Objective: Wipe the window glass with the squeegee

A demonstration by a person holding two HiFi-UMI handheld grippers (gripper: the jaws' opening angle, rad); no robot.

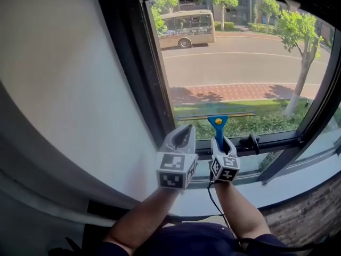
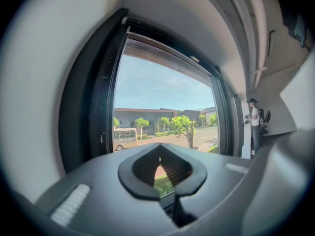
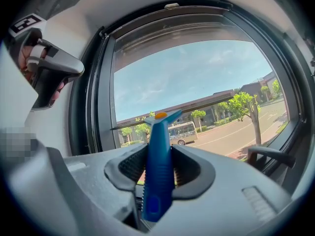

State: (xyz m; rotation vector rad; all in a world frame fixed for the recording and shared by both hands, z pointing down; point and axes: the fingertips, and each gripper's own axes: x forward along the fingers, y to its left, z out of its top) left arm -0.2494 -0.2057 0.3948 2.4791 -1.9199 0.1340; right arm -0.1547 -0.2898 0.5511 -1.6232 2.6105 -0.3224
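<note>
**Squeegee held low at the window**

Two bare arms reach up from the near edge, each ending in a grey gripper with a marker cube. Left gripper hangs just left of its partner, close to the dark frame. Its jaws are clenched tip to tip with nothing between them, and only an oval hollow is left between the pads. Right gripper grasps the blue handle of the squeegee, its jaws pressed in on both sides. The handle stands upright out of the jaws. Its blade lies level across the low part of the glass, just above the bottom of the frame. Whether the rubber touches the pane I cannot tell. A black window handle sits just right of the right gripper. Past the glass a bus stands on the far side of a road. Farther along the wall to the right, a person stands by the window.
</note>
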